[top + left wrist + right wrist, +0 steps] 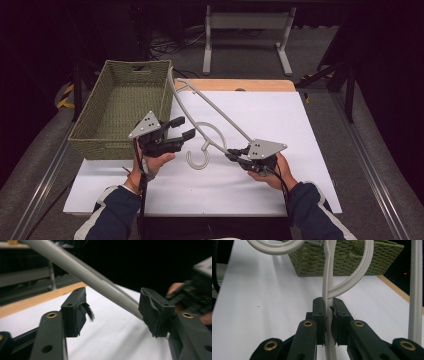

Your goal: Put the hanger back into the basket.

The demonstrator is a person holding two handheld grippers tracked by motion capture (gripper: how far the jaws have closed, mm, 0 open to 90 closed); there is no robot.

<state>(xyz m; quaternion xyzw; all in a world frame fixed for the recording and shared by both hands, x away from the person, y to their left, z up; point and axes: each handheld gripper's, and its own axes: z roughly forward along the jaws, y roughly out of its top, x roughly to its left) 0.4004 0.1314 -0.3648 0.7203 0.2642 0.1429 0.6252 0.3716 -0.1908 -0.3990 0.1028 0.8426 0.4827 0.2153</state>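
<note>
While clamped on the hanger [210, 107], right gripper [233, 155] held low over the near right part of the table [280, 125], jaws closed on the hanger's near end. In the right gripper view, thin white hanger [327, 290] stem pinched between both pads [320, 312], running up from the right gripper [327, 315] toward the basket [342, 260].

Hanger raised off the table and tilted: far end high by the basket's [120, 105] right wall, near end low in the right grip. Hook hanging down from the middle, just above the white surface, between the two grippers.

Left gripper [181, 127] held at near left, just in front of the basket's near right corner, pointing right toward the hanger arm. Jaws open, not gripping. In the left gripper view, grey hanger [82, 272] arm crossing diagonally between the jaws of the left gripper [112, 308], from upper left down to the right-hand pad [155, 310]; contact with that pad not determinable. Left-hand pad clear of the arm, its rubber facing torn and frayed.

Basket at far left, overhanging the table's left edge. Wooden strip visible along the table's far edge.
</note>
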